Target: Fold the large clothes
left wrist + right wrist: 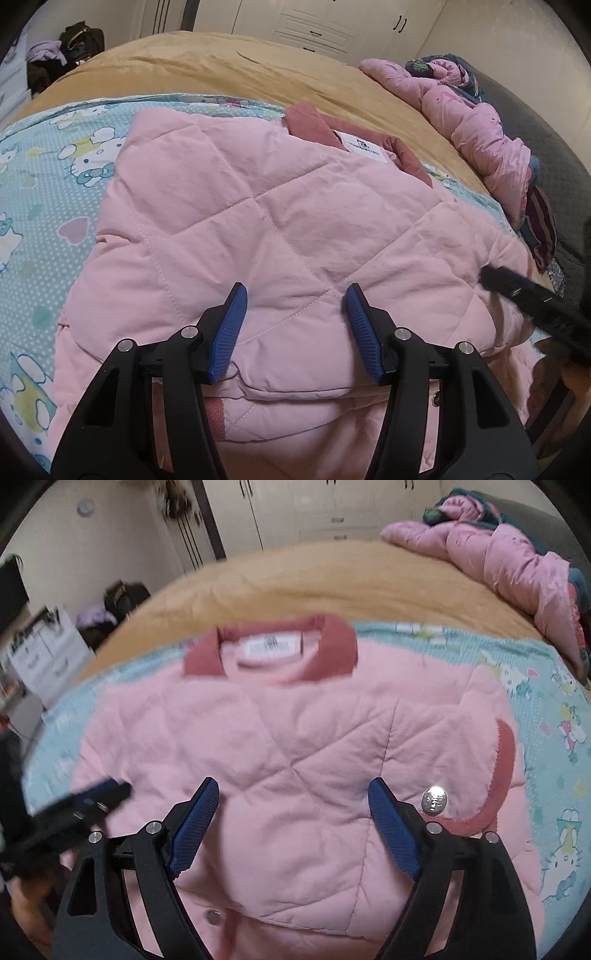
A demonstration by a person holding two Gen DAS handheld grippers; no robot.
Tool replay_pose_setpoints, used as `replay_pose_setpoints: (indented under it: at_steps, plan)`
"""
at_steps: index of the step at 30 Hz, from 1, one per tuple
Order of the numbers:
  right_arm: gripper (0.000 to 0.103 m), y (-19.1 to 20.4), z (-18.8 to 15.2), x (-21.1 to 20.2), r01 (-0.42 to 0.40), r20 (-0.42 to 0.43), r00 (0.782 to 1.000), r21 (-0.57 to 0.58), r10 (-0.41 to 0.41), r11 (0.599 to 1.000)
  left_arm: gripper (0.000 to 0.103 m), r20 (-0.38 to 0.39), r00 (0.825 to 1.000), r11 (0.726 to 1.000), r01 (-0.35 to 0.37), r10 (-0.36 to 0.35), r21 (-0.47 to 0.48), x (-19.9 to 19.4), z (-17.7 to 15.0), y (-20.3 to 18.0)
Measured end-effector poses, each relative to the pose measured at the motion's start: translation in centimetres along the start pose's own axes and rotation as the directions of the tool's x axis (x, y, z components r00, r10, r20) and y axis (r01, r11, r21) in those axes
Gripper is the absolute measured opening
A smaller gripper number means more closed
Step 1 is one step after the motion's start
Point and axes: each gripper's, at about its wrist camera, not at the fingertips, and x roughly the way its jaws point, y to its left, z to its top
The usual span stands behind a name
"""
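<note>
Left wrist view: the left gripper (pixel 295 291) hangs over a pink quilted jacket (pixel 273 206), its blue pads apart with bare fabric between them, gripping nothing.
Right wrist view: the right gripper (pixel 291 786) hovers above the same jacket (pixel 295 738), jaws spread wide and empty; the picture is smeared.
Jacket: lies flat on a cartoon-print blue sheet (pixel 55 192), partly folded, with a folded edge just below the left gripper's fingers.
Collar: a darker rose collar (pixel 332 635) at the far end, with a white label (pixel 269 646) inside it.
Cuff: a rose ribbed cuff (pixel 502 768) shows on the jacket's right side, next to a shiny snap button (pixel 434 799).
Bed: a tan blanket (pixel 221 70) covers it beyond the sheet.
Far corner: a heap of pink padded clothes (pixel 476 133) sits by the bed's right edge, well apart from the jacket.
Other tool: the right gripper's black arm (pixel 535 295) enters the left view from the right, over the jacket's edge.
</note>
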Motion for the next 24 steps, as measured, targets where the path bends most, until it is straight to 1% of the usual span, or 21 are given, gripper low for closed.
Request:
replay_pose_setpoints:
  at_steps: [4,6,8,10,15,17,19,20,21,24]
  plan:
    - [0.083,-0.5,-0.9,1.7,-0.009,-0.020,1.000,0.004,0.009,1.000,0.047,-0.004,1.000,1.000,-0.010,0.010,0.016,0.2,-0.1,-0.2]
    - [0.083,-0.9,-1.0,2.3,-0.016,-0.012,1.000,0.026,0.017,1.000,0.048,-0.006,1.000,0.999,-0.019,0.019,0.026,0.4,-0.1,-0.3]
    - [0.083,-0.9,-1.1,2.6,-0.008,0.000,1.000,0.021,0.008,1.000,0.048,-0.006,1.000,0.999,-0.026,0.026,0.031,0.6,-0.1,-0.3]
    - [0.083,-0.8,-1.1,2.4,-0.002,0.007,1.000,0.015,0.002,1.000,0.048,-0.006,0.999,0.999,-0.032,0.032,0.035,0.7,-0.1,-0.2]
    - [0.084,-0.5,-1.2,0.6,-0.020,0.030,0.999,0.020,0.019,1.000,0.048,-0.002,1.000,0.999,-0.029,0.029,0.038,0.2,0.1,-0.3]
    - [0.084,-0.9,-1.1,-0.2,-0.047,0.042,0.998,0.052,0.045,0.998,0.050,-0.002,1.000,0.999,-0.027,0.027,0.034,-0.1,0.2,-0.3]
    - [0.086,-1.4,-0.9,-1.1,-0.084,0.065,0.995,0.092,0.078,0.992,0.057,-0.001,1.000,0.999,-0.021,0.021,0.028,-0.3,0.2,-0.5]
    - [0.093,-1.6,-0.8,-1.6,-0.102,0.078,0.993,0.113,0.093,0.988,0.058,-0.002,1.000,0.999,-0.023,0.024,0.030,-0.4,0.1,-0.7]
    - [0.097,-1.9,-0.8,-2.2,-0.113,0.095,0.990,0.129,0.101,0.985,0.061,-0.002,1.000,0.999,-0.029,0.029,0.035,-0.5,0.2,-0.9]
    - [0.097,-2.3,-0.7,-3.3,-0.134,0.119,0.986,0.147,0.117,0.980,0.072,-0.002,1.000,0.999,-0.026,0.026,0.038,-1.0,0.2,-1.3]
